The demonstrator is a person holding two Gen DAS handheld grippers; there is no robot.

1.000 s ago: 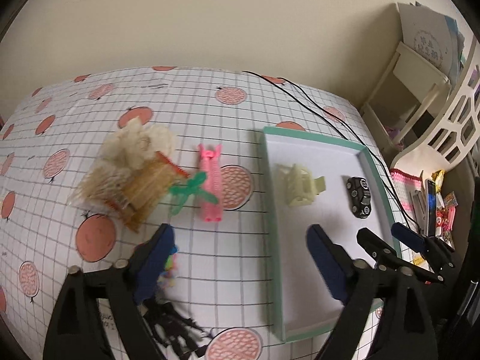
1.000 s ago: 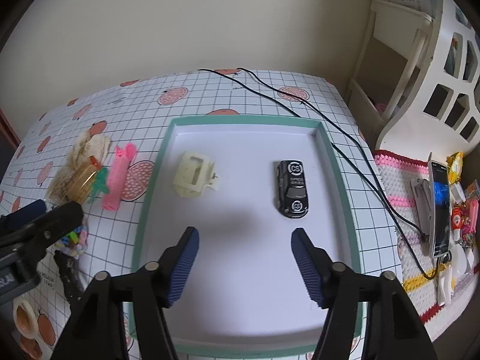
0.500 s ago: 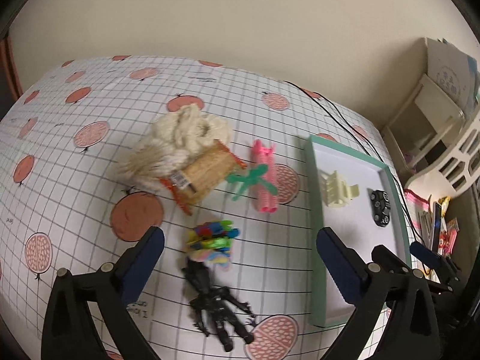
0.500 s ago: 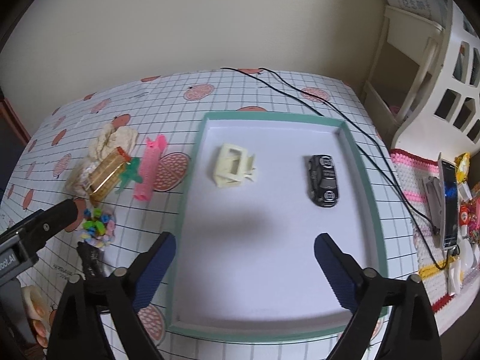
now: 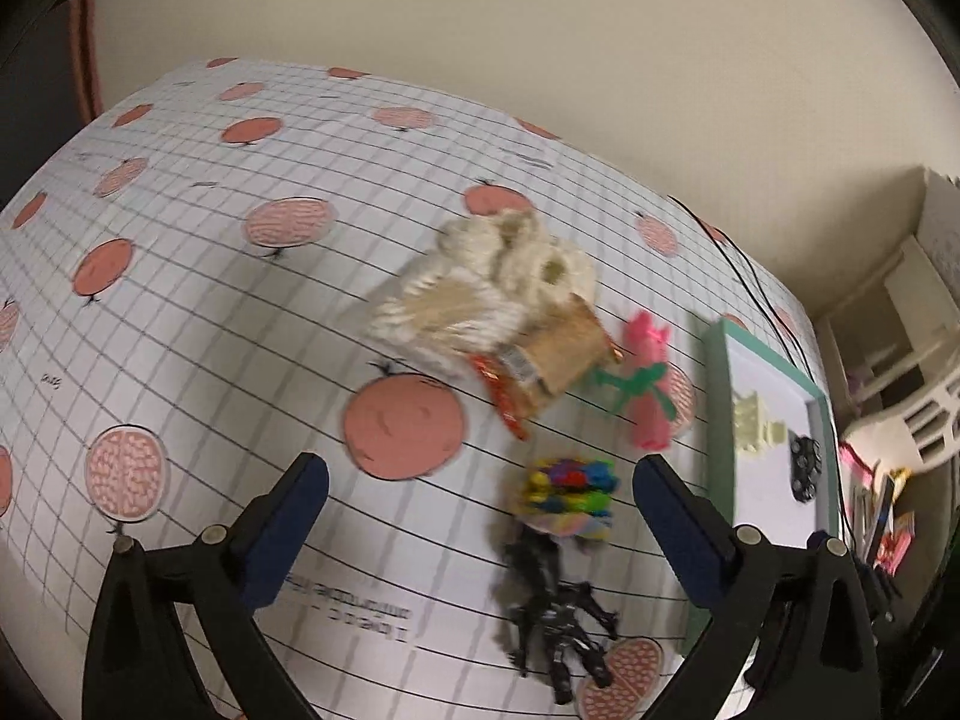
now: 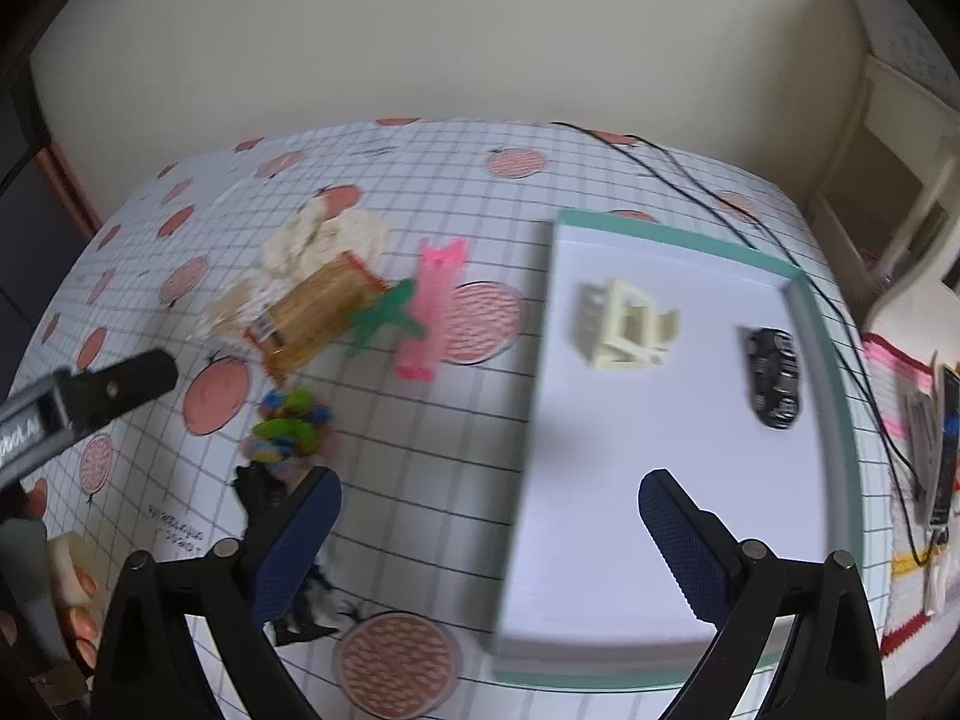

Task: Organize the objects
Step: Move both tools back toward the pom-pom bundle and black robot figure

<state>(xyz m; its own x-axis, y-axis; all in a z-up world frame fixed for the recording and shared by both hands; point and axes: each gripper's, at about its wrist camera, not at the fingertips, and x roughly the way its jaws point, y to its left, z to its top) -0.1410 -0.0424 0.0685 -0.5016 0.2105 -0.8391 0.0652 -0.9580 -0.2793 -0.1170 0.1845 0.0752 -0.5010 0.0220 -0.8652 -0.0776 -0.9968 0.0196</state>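
Left gripper (image 5: 477, 507): jaws wide apart, nothing held, low centre of the left wrist frame over the grid-and-peach patterned tablecloth (image 5: 198, 300). Right gripper (image 6: 489, 519): jaws wide apart, nothing held, low centre of the right wrist frame, straddling the near-left edge of the tray.

Left to right in the left wrist frame, all loose on the cloth:
- Cream fluffy knitted bundle (image 5: 510, 267), centre, touching the tan snack packet with red trim (image 5: 552, 363).
- Multicoloured beaded cluster (image 5: 570, 489), just above the black jointed action figure (image 5: 555, 606), lower centre-right.
- Green plastic clip (image 5: 630, 384) lying against the pink comb-like hair roller (image 5: 648, 387), just left of the tray.

Container: white flat tray with teal rim (image 6: 816, 324), right half of the right wrist frame. Contents: cream plastic claw hair clip (image 6: 624, 324) at upper left of the tray floor, black toy car (image 6: 774, 375) at right, well apart from each other. Remaining floor bare.

Hazards, judged:
- Motion blur in both views; closing on a target before settling risks a miss.
- Beaded cluster and action figure nearly touching; a wide grasp may drag both.
- Packet resting against bundle; lifting one may shift the other.
- Black cable (image 6: 678, 171) running along the far tray rim; possible snag.
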